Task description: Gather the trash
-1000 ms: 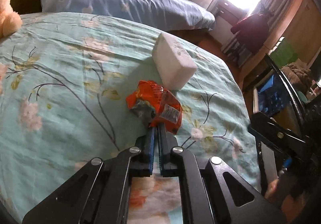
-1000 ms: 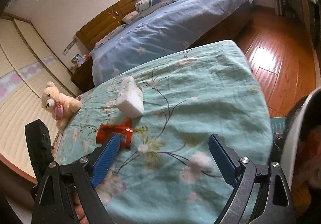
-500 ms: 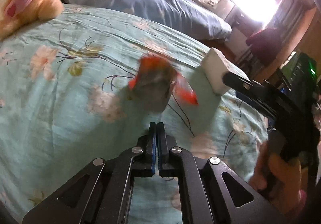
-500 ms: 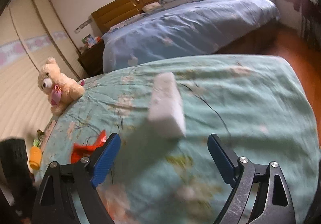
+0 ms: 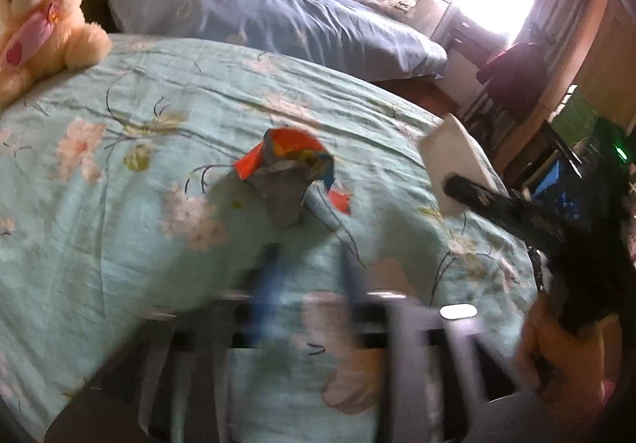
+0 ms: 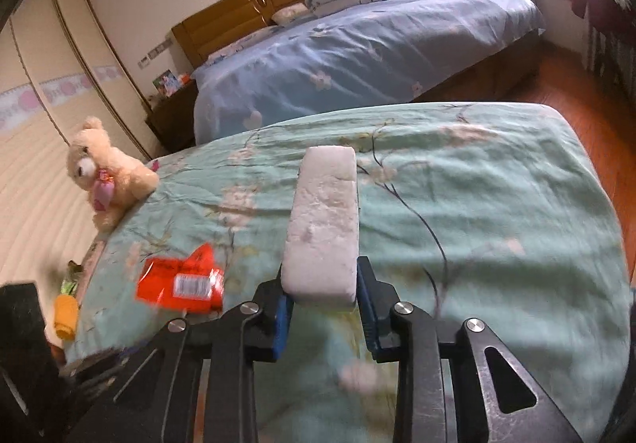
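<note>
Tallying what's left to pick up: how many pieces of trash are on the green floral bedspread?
2: a crumpled orange foil snack wrapper lying loose left of the right claw, and a white foam block gripped in it. More may be hidden.

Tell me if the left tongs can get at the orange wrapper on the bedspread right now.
Probably yes. The orange wrapper lies loose on the bedspread just ahead of the left tongs, with nothing between. The right tongs, off to the side, grip the white foam block.
</note>
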